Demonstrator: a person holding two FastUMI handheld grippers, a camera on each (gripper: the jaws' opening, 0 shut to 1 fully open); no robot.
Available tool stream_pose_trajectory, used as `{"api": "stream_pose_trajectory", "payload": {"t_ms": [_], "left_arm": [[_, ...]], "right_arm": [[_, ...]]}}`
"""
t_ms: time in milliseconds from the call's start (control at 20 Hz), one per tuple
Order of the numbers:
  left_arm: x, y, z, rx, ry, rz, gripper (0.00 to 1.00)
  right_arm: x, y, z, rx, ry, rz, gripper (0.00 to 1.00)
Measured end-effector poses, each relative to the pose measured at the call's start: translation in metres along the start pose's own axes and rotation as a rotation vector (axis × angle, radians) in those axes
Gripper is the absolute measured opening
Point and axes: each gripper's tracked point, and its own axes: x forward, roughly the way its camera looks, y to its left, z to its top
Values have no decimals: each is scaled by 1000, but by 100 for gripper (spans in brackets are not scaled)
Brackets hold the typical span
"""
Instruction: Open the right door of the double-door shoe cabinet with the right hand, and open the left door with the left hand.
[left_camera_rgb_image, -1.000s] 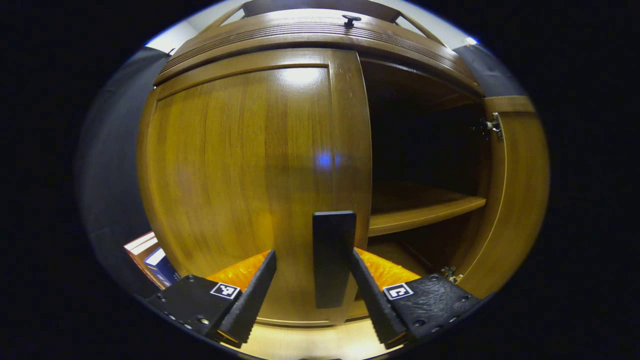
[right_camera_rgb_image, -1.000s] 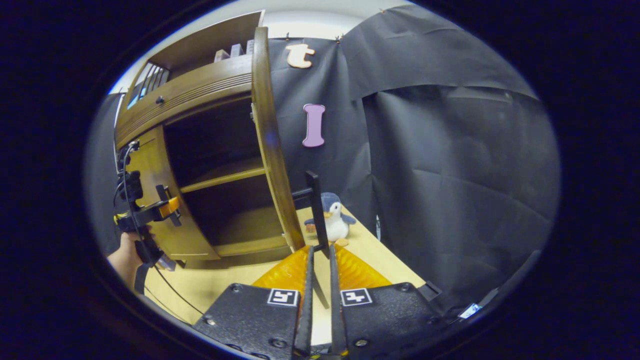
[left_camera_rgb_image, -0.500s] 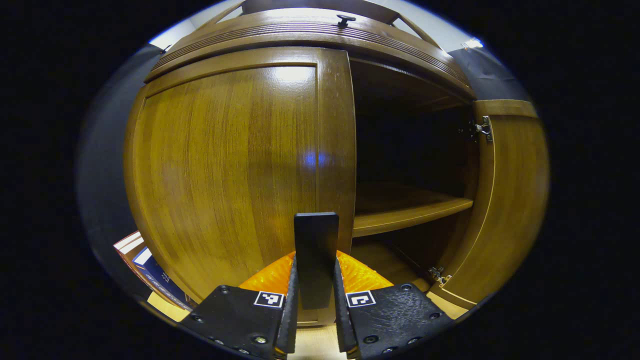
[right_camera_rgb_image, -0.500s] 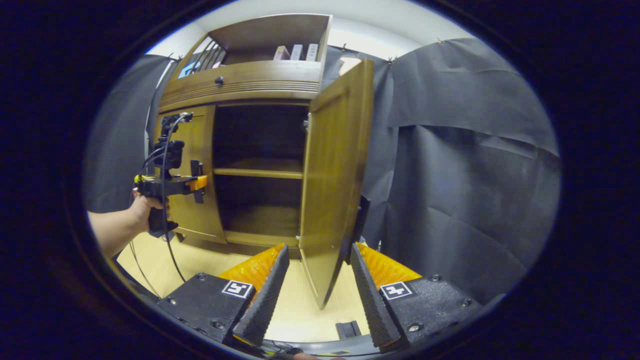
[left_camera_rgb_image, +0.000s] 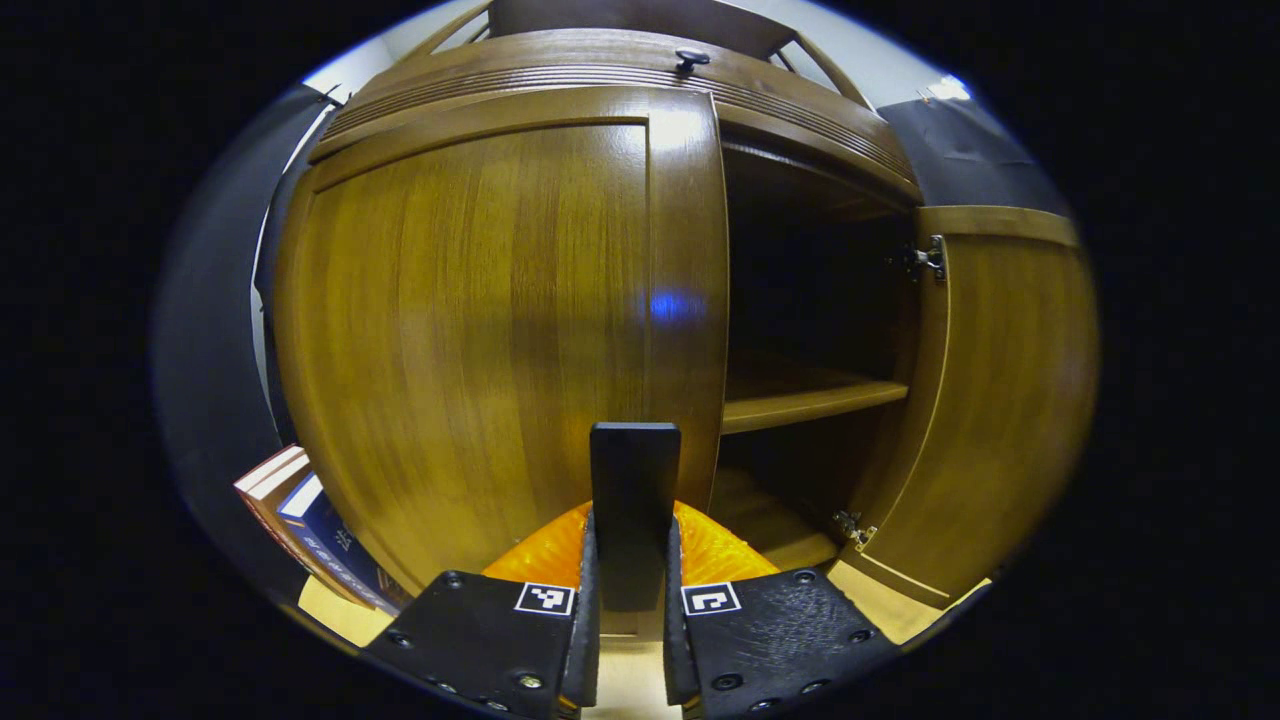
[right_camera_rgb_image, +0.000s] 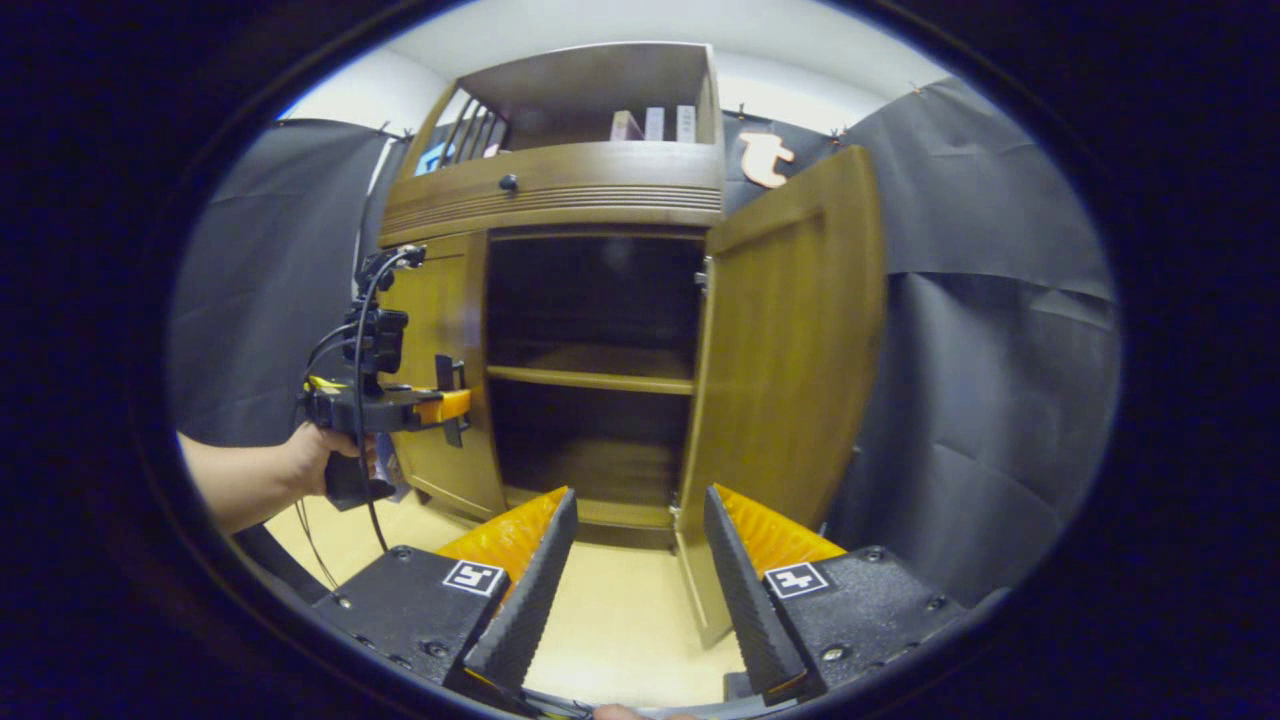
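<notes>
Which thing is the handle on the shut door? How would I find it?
Find the big brown cabinet. One door stands open on the right, and the left door is shut. Near that door's inner edge, low down, is the handle: a flat dark upright bar, the one dark piece on the brown wood, pinched by the left gripper.

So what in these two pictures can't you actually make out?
- Cabinet interior: too dark in both views to tell what lies behind the shelf.
- Left door edge: in the left gripper view the handle and the left gripper hide it, so any gap is unclear.
- Books on top: too small in the right gripper view.
- Right door outer face: turned away.
</notes>
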Motion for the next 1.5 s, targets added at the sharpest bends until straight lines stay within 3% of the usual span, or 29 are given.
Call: {"api": "stream_pose_trajectory", "payload": {"t_ms": [50,150,200,300,600,650,850,900,950,1000,1050,1100,1200,1250,1300,1450,1500], "left_arm": [[-9,1,-2,4,-3,8,25],[-24,5,-3,12,-14,22,25],[-32,7,-5,12,-15,28,25],[-48,11,-8,2,-15,43,25],[-95,33,-18,-64,0,163,24],[-102,37,-20,-70,3,175,24],[-127,53,-27,-92,48,206,24],[-132,57,-28,-96,53,214,34],[-138,61,-27,-95,50,225,24],[-141,68,-28,-96,52,235,24],[-147,71,-30,-91,50,248,15],[-151,75,-31,-76,48,253,15],[-160,82,-31,-62,39,257,14],[-164,88,-33,-64,38,261,23],[-168,94,-34,-69,36,272,15],[-185,121,-45,-117,45,340,14],[-190,129,-52,-139,58,363,14]], "right_arm": [[9,7,-1,-4,0,24,81],[22,21,-4,-13,10,89,86],[27,28,-5,-21,14,114,81],[35,39,-7,-42,21,156,85],[50,66,-11,-74,28,239,85],[54,69,-12,-78,30,246,82],[67,81,-13,-87,44,268,85],[70,84,-10,-82,45,272,85],[71,83,-11,-77,43,273,85],[75,84,-9,-74,42,270,85],[80,86,-9,-73,41,267,85],[85,86,-7,-71,42,263,82],[94,90,-8,-71,49,258,85],[96,92,-8,-73,51,256,85],[99,94,-9,-75,53,257,82],[108,105,-11,-73,63,266,85],[112,110,-12,-71,66,274,81]]}}
